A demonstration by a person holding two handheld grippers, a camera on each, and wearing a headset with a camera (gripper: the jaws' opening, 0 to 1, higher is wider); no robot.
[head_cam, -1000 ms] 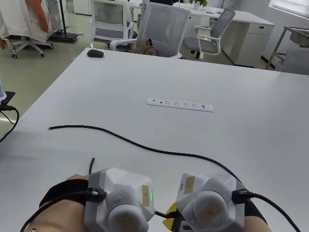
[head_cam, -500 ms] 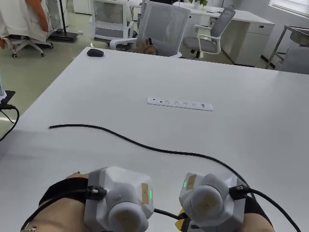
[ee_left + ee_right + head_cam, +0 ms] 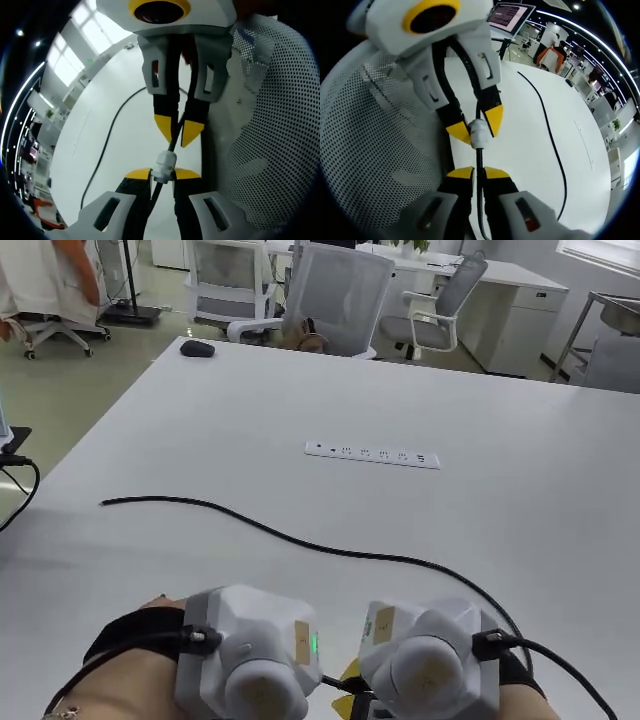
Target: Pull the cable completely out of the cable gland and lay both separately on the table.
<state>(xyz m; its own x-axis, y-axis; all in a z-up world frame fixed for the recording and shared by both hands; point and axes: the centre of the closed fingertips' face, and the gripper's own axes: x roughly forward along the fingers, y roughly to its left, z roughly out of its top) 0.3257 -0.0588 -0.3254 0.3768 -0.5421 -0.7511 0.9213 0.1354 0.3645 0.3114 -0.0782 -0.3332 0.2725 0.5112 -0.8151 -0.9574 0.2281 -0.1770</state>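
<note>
My left gripper [image 3: 162,174] is shut on the white cable gland [image 3: 164,164], held low at the table's near edge. The black cable [image 3: 176,136] passes through the gland. My right gripper [image 3: 478,173] is shut on that cable [image 3: 479,160] just beyond the gland [image 3: 477,134]. The two grippers face each other tip to tip, close together. In the head view the rest of the cable [image 3: 300,542] lies in a long curve across the white table [image 3: 500,510], its free end at the far left.
A white power strip [image 3: 372,455] lies mid-table beyond the cable. A dark mouse [image 3: 197,350] sits at the far left corner. Office chairs [image 3: 340,300] stand behind the far edge. Another black lead [image 3: 20,490] hangs off the left edge.
Half a second ago the right gripper sat slightly lower and further from the left one, with bare cable showing between them. It has come back close. The cable on the table barely shifted.
</note>
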